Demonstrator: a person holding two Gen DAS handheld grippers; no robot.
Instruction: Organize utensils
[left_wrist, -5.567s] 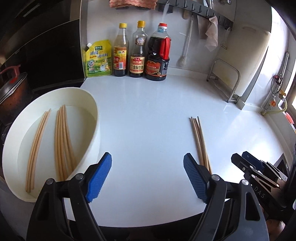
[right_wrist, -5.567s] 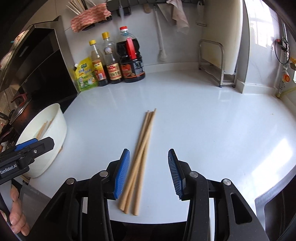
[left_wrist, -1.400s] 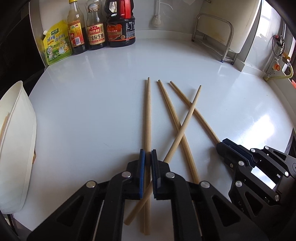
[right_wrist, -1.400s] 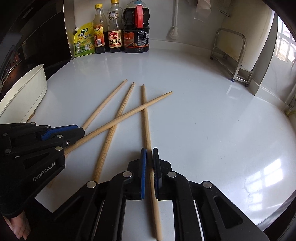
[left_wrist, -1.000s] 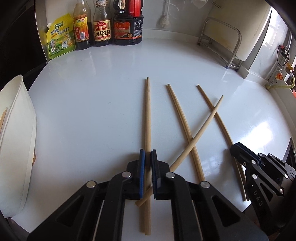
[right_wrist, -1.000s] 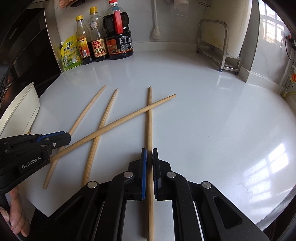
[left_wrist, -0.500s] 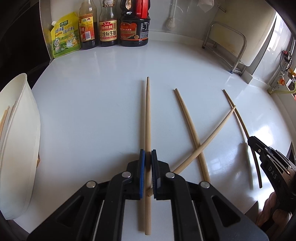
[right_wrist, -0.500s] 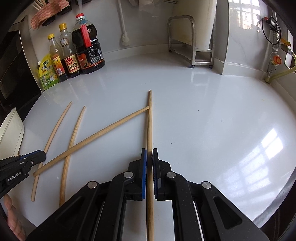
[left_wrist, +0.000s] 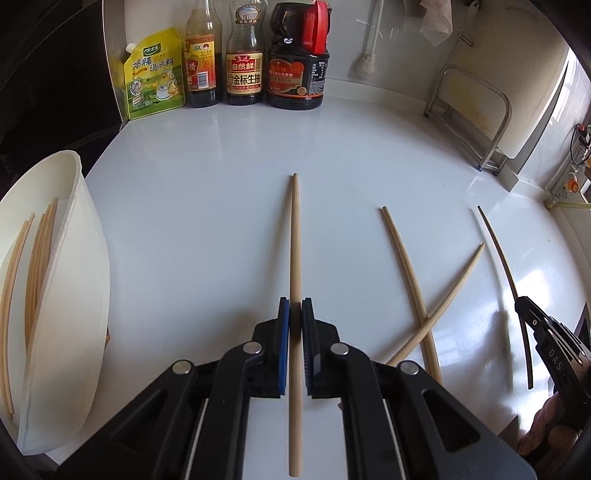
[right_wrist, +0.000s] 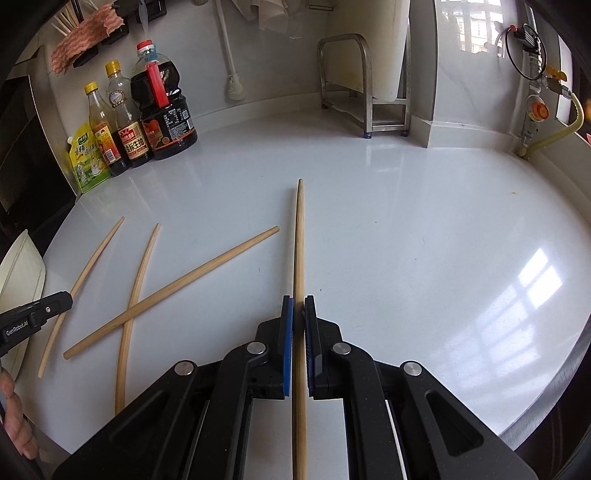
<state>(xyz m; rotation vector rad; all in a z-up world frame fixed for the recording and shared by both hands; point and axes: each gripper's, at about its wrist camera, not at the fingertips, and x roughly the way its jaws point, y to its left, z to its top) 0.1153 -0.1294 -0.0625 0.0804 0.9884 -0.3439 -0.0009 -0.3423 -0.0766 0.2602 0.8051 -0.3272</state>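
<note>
My left gripper (left_wrist: 294, 306) is shut on a wooden chopstick (left_wrist: 294, 240) that points away over the white counter. The right wrist view shows my right gripper (right_wrist: 298, 302) shut on another chopstick (right_wrist: 299, 236). Between the two hands a crossed pair of chopsticks (left_wrist: 406, 266) lies loose on the counter, also visible as a crossed pair (right_wrist: 177, 288) from the right. At the far left stands a white bowl (left_wrist: 77, 258) with several chopsticks (left_wrist: 37, 251) inside. Each gripper shows at the edge of the other view: the right gripper (left_wrist: 521, 302), the left gripper (right_wrist: 68, 297).
Three sauce bottles (left_wrist: 243, 62) and a yellow pouch (left_wrist: 155, 77) line the back wall. A metal rack (right_wrist: 364, 85) with a white board stands at the back right. A dish brush (right_wrist: 234, 86) hangs on the wall. The counter's front edge (right_wrist: 554, 387) curves near my right hand.
The two hands have drawn apart, each carrying its chopstick away from the crossed pair. The bowl's inside has come into the left wrist view. Both grippers stayed shut.
</note>
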